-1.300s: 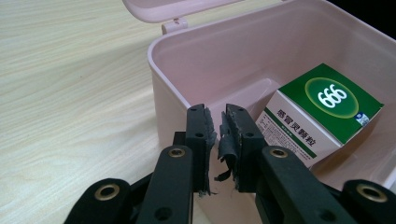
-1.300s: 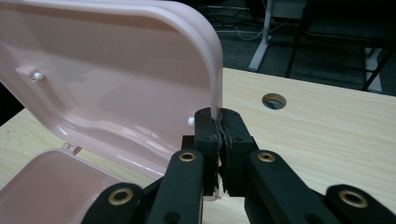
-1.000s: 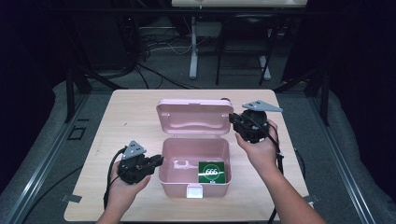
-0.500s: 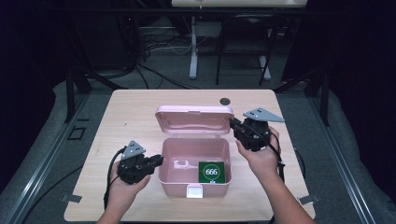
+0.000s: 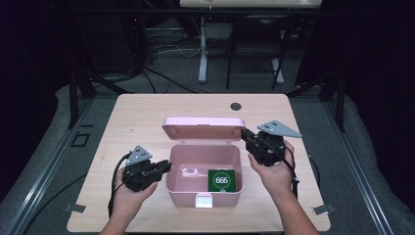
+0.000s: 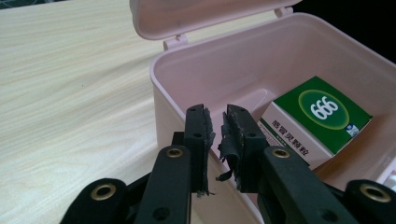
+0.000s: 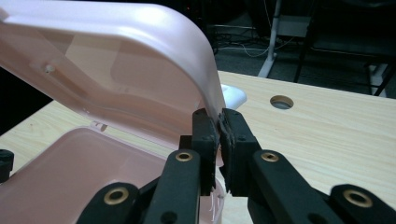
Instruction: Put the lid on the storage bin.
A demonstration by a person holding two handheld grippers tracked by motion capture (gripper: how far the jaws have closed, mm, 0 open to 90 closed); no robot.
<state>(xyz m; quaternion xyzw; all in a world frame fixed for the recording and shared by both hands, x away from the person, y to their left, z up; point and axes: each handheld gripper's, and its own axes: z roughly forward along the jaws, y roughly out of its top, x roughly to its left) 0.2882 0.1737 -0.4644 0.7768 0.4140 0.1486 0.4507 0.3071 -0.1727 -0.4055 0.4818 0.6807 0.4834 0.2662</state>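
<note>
An open pink box [image 5: 182, 192] stands on the table near its front, with a green carton marked 666 [image 5: 221, 180] inside at its right. My left gripper [image 5: 166, 166] sits at the box's left wall [image 6: 233, 60]. Its jaws have just been opening, and the pads stand slightly apart with the rim between them [image 6: 215, 116]. The carton [image 6: 322, 112] lies just beyond. My right gripper [image 5: 246, 134] is shut on the right edge of the pink lid [image 5: 203, 128]. From close up, the pads [image 7: 218, 121] pinch the curved lid [image 7: 116, 70], which leans over the box's inside [image 7: 70, 163].
The wooden table [image 5: 147, 117] has a round hole [image 5: 236, 105] near its far edge, behind the lid. A white latch [image 5: 203, 199] hangs on the box's front wall. Cables trail from both grippers toward the front edge. Dark floor and stand legs lie beyond the table.
The right gripper has come nearer and lower with the lid's edge, tipping the lid forward over the box. The left hand has stayed in place.
</note>
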